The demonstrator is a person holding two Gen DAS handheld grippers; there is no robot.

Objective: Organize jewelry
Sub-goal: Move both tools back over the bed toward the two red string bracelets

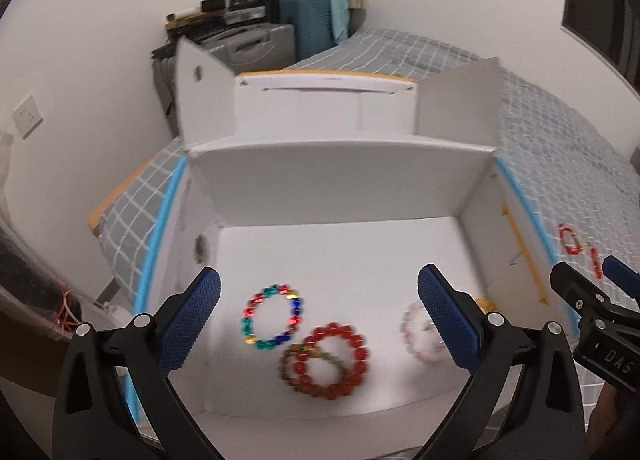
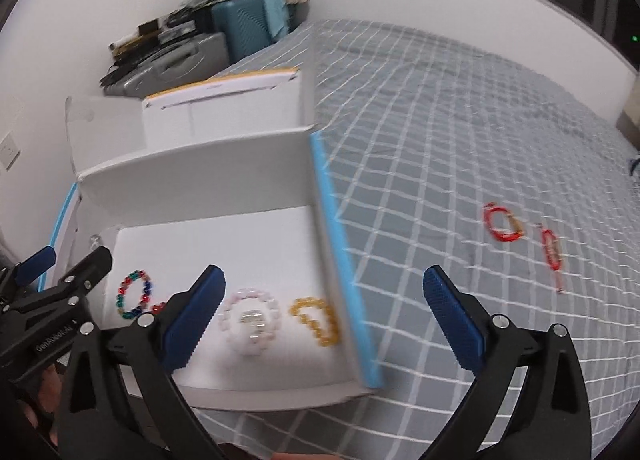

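You are working over a bed (image 2: 460,108) covered in a grey sheet with a white grid. On it sits a white cardboard box (image 1: 340,168) with blue-edged sides and its flaps standing up.

Your left gripper (image 1: 319,324) hangs above the box floor with its jaws spread wide and nothing between the blue pads. Your right gripper (image 2: 324,324) is just as wide apart and also carries nothing; it straddles the box's right wall, one finger over the box floor and the other over the sheet.

Inside the box, near its front edge, the bracelets lie in a loose row. A red bead bracelet (image 1: 334,360) overlaps a darker mixed-bead one (image 1: 292,366). Just beside them to the left lies a multicoloured bead bracelet (image 1: 272,318). To the right is a pale pink bracelet (image 2: 250,320) with some small silver pieces inside its loop, then an amber bead bracelet (image 2: 316,320) lying against the right wall.

Well apart from the box, out on the sheet to the right, two red cord bracelets (image 2: 502,224) (image 2: 552,252) lie near each other.
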